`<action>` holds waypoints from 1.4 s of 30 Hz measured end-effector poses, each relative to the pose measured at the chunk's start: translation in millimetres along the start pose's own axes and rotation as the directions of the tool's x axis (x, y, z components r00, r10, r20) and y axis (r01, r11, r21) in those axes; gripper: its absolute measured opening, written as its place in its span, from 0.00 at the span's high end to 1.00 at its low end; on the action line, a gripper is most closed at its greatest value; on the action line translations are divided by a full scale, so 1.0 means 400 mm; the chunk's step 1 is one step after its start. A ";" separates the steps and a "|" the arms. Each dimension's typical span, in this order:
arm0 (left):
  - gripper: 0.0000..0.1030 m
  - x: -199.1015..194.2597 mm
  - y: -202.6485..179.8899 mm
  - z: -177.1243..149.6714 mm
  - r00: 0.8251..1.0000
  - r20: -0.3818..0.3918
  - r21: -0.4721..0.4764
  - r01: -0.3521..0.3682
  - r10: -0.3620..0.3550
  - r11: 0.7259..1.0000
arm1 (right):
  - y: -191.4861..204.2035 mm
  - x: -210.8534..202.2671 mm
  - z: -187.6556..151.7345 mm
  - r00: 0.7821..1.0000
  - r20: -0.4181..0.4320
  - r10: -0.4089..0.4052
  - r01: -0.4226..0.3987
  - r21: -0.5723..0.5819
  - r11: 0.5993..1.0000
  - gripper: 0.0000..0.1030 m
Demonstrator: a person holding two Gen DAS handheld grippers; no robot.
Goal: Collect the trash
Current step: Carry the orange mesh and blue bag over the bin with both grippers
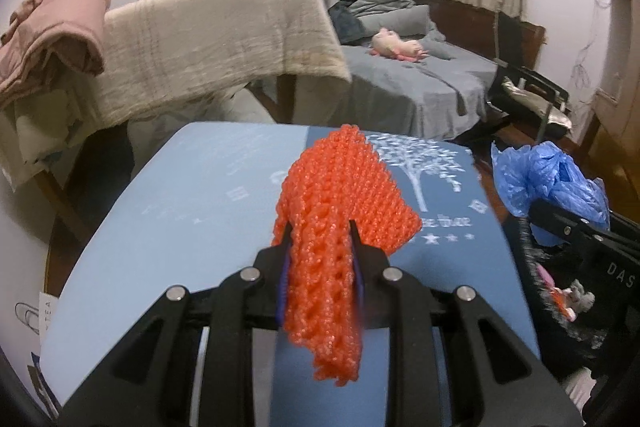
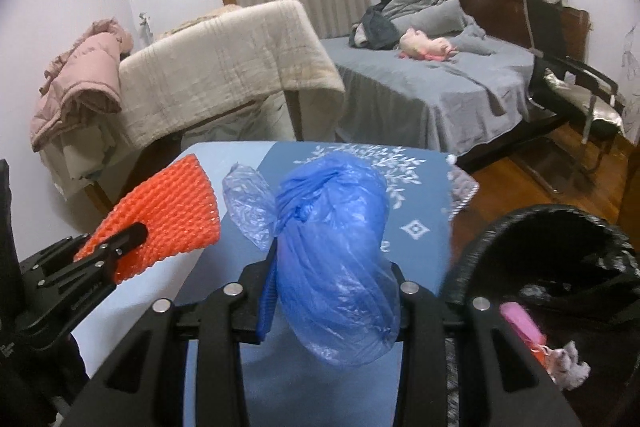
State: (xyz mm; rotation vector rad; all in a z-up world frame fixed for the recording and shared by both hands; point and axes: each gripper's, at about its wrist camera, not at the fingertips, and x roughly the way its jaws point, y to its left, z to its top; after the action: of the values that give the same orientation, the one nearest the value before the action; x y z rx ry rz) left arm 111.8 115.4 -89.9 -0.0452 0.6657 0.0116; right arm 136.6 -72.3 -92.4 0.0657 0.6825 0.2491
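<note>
While crumpled, blue plastic bag (image 2: 336,259) bulges beside orange foam net (image 1: 340,211).

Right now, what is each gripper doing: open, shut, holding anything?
Left gripper: shut on the orange foam net sleeve.
Right gripper: shut on the crumpled blue plastic bag.
</note>
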 end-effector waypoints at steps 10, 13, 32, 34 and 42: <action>0.77 -0.097 -0.131 -0.011 0.995 0.042 0.066 0.090 -0.093 0.994 | -0.060 -0.154 -0.020 0.995 0.083 -0.047 0.045 0.025 0.999 0.64; 0.77 -0.113 -0.163 -0.013 0.992 0.048 0.085 0.114 -0.118 0.990 | -0.078 -0.189 -0.031 0.993 0.096 -0.062 0.059 0.036 0.998 0.64; 0.77 -0.160 -0.343 -0.036 0.971 0.045 0.182 0.222 -0.234 0.958 | -0.238 -0.324 -0.100 0.974 0.128 -0.184 0.166 0.139 0.976 0.64; 0.77 -0.158 -0.360 -0.035 0.969 0.041 0.192 0.233 -0.245 0.953 | -0.256 -0.329 -0.103 0.972 0.127 -0.198 0.178 0.150 0.972 0.64; 0.77 -0.148 -0.429 -0.034 0.957 0.035 0.230 0.272 -0.288 0.934 | -0.319 -0.350 -0.115 0.961 0.125 -0.245 0.221 0.177 0.959 0.63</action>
State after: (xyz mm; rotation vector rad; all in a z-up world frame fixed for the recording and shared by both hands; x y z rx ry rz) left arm 61.3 -56.5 -57.3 0.0765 0.5839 -0.3359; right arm 29.4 -231.9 -59.8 0.1562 0.5573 -0.0392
